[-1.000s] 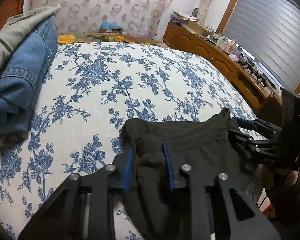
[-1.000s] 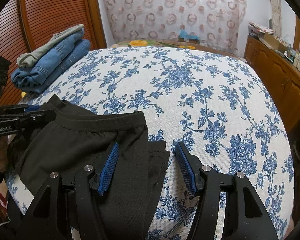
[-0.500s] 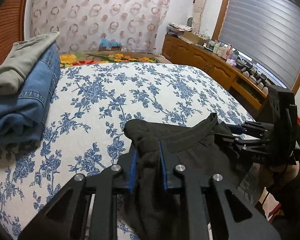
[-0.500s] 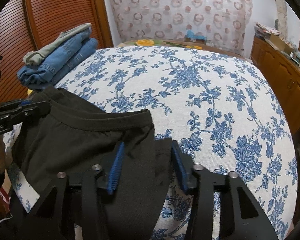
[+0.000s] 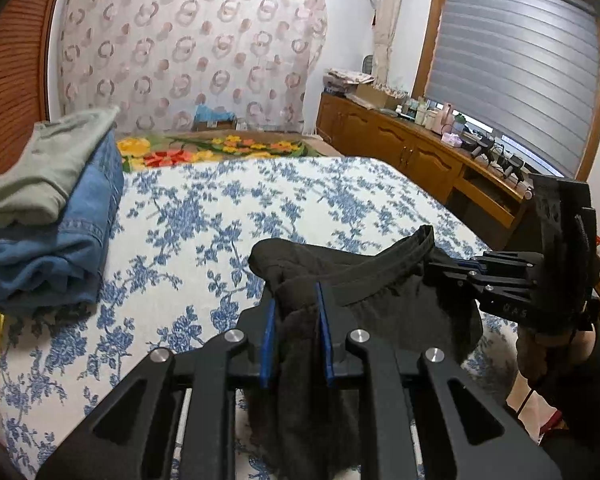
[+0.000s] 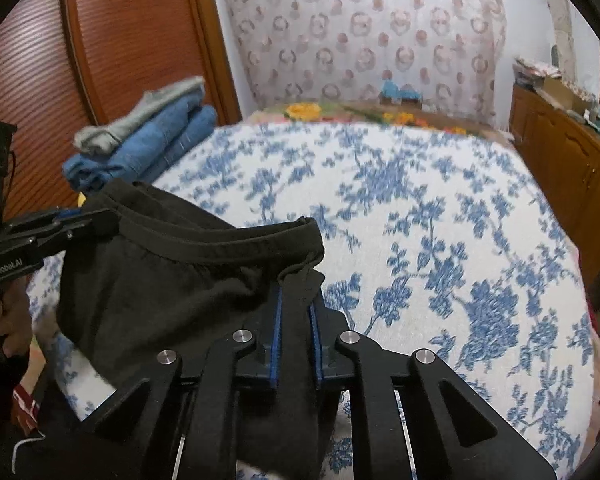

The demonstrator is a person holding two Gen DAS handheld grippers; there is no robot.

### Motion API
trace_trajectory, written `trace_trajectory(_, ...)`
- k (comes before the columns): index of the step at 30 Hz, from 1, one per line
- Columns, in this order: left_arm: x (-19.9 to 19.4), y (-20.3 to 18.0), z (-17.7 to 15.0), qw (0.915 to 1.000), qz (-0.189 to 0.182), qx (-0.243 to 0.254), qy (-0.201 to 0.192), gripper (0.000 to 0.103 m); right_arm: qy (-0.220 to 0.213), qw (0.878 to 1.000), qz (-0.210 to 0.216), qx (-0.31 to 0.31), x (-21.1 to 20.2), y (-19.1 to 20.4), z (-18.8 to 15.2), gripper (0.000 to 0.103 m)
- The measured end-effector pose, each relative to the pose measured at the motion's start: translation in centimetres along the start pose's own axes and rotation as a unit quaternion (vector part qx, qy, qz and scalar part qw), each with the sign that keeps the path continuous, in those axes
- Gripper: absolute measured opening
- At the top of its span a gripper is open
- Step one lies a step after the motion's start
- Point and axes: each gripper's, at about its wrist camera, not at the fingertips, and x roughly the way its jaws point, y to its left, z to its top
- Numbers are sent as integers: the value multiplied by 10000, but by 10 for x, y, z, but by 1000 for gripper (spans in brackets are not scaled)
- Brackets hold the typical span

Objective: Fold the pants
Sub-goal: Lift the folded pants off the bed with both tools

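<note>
Dark pants [image 5: 384, 292] hang by their elastic waistband over the near edge of the floral bed [image 5: 220, 208]. In the left wrist view my left gripper [image 5: 296, 304] is shut on one bunched end of the waistband. My right gripper [image 5: 452, 268] holds the other end at the right. In the right wrist view the right gripper [image 6: 296, 304] has its jaws closing, blue pads pressing on the pants [image 6: 160, 280] at the waistband corner. The left gripper [image 6: 96, 220] grips the far end at the left. The legs hang below, out of sight.
Folded jeans with a grey garment on top [image 5: 52, 216] [image 6: 148, 144] sit at the bed's left side by a wooden slatted panel [image 6: 100, 60]. A cluttered wooden cabinet [image 5: 400, 152] runs along the right wall. A hand [image 6: 12, 320] holds the left gripper.
The right gripper's jaws closed from wide apart onto the waistband corner. Both grippers rose, lifting the waistband off the bed. The left grip stayed on the cloth.
</note>
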Motion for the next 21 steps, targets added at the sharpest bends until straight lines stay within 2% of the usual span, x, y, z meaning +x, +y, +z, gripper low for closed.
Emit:
trace_trajectory(9, -17, -12, 14, 9993, 110, 211, -298, 16, -534, 9985, -6, -101, -30, 5, 13, 9)
trace_trajectory(21, -34, -10, 22, 9977, 270, 311, -533, 16, -766, 9964, 12, -369, -41, 15, 32, 9)
